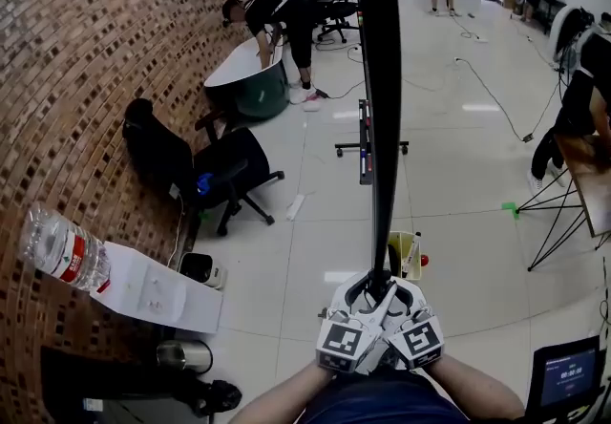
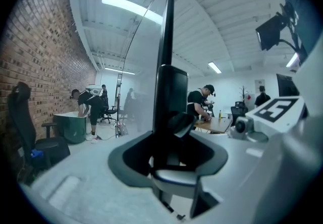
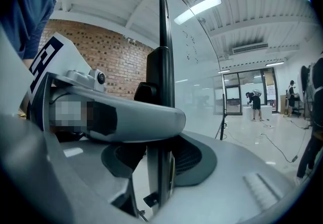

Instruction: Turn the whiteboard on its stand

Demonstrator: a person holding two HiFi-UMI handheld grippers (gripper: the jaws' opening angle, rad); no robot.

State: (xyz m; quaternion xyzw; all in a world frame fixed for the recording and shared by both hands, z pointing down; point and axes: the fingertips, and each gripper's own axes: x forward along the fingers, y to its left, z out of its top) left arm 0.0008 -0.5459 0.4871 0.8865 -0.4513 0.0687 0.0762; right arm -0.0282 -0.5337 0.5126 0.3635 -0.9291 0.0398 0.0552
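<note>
Nearest the camera, a person's forearms come in from the bottom of the head view, w/ the left gripper [image 1: 361, 303] and right gripper [image 1: 401, 303] pressed side by side, marker cubes almost touching. Both hold the near edge of the whiteboard [image 1: 379, 78]. Each gripper view shows that dark frame edge running up btwn its jaws, and both pairs are pinching it, not spread. From above the board is seen edge-on, a thin black strip running straight away from the person over the tiled floor [image 1: 458, 222].

A yellow bin [image 1: 405, 255] sits just beside the board, low on its right side. The stand's crossbar foot [image 1: 366, 147] shows further along, under the strip.

To the left, well apart from the board, a water bottle [image 1: 65, 255] lies on a white box. Beyond it is a black office chair [image 1: 229, 174] by the brick wall [image 1: 95, 31]. In the bkgd, ppl work round a bathtub [image 1: 246, 80] and at desks further off.

Step in hand, by the look of it: grip is set and the turn is not yet made. Next move prob. calls for both grippers to swing the edge sideways together and hold the pinch so the frame doesn't slip. The bin and chair need watching, as does the stand, which may shift. Which way the board pivots can't be told.
</note>
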